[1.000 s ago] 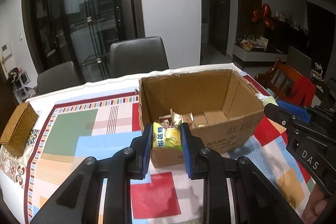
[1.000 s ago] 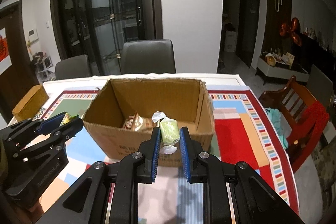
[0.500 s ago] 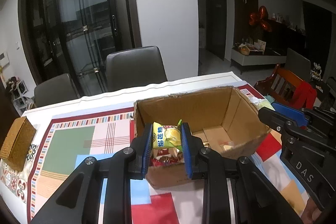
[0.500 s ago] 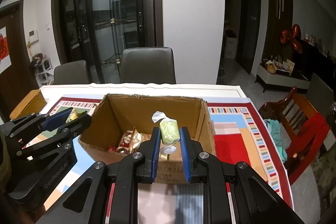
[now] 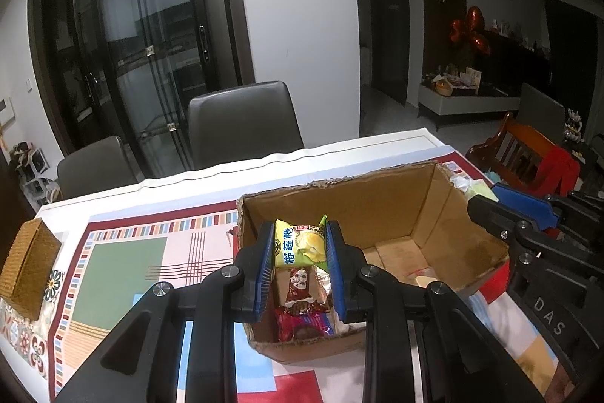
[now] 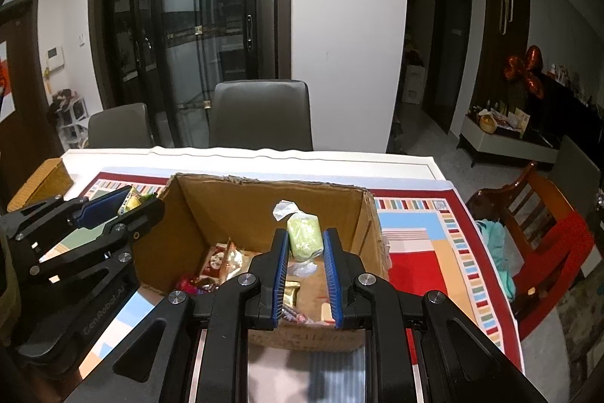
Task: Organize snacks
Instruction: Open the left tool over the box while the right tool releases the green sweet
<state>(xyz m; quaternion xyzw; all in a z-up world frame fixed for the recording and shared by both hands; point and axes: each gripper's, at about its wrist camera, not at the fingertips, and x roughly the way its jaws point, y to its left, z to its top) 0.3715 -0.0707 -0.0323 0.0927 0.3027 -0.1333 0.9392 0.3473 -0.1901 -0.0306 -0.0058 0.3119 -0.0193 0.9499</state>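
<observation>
While both hover over the cardboard box (image 6: 264, 210) | my left gripper (image 5: 300, 246) pinches a light, crinkly durian candy packet (image 5: 298, 244) mid-body | my right gripper (image 6: 305, 246) squeezes a soft green wrapped sweet (image 6: 303, 237); judged slippery film.

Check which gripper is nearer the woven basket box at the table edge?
Left. The left gripper, shut on a yellow snack packet, is over the cardboard box's basket-side end; the right gripper is farther from the woven basket box.

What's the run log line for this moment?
left gripper: shut on yellow durian candy packet | right gripper: shut on green wrapped snack | both over cardboard box
</observation>
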